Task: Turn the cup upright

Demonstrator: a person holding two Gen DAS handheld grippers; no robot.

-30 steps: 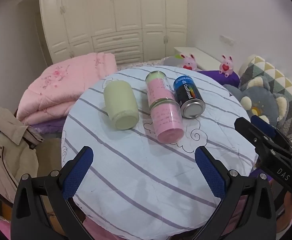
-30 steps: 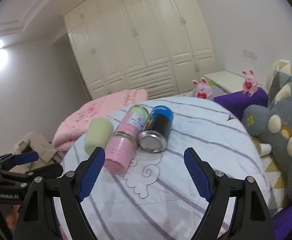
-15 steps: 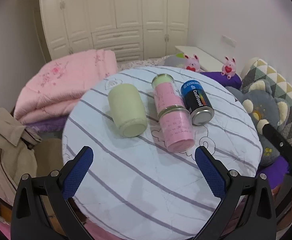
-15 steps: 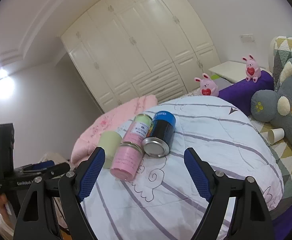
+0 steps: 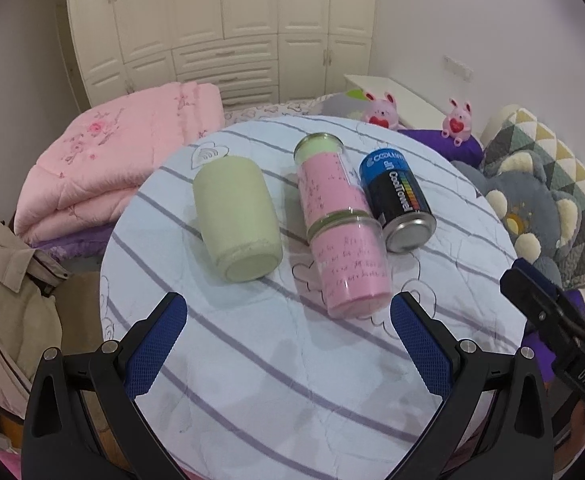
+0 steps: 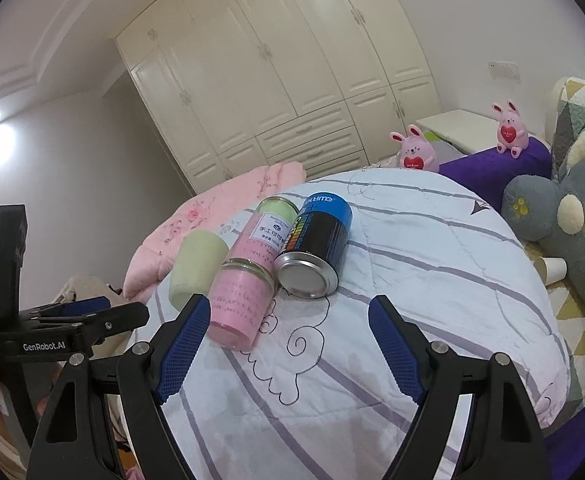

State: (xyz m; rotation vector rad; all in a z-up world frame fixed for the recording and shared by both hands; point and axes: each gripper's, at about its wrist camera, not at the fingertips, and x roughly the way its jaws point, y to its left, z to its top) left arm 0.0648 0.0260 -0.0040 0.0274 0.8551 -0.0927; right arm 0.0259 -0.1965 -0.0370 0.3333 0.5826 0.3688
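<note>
Green cup (image 5: pixel 237 221) lying sideways, two pink jars, one can, both grippers' jaws released.

green cup (image 6: pixel 196 268): right side behind pink jar (image 6: pixel 244 304) | mouth unseen (both views)

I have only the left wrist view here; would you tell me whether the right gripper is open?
Observer: Yes, the right gripper is wide open, with nothing between its fingers.
Operator: Thank you. Is anything lying off the table on that side?
Observer: A paper cup seems to lie on its side by the grey plush.
Operator: And the farther pink jar's other side?
Observer: The farther pink jar carries a white printed label.
</note>
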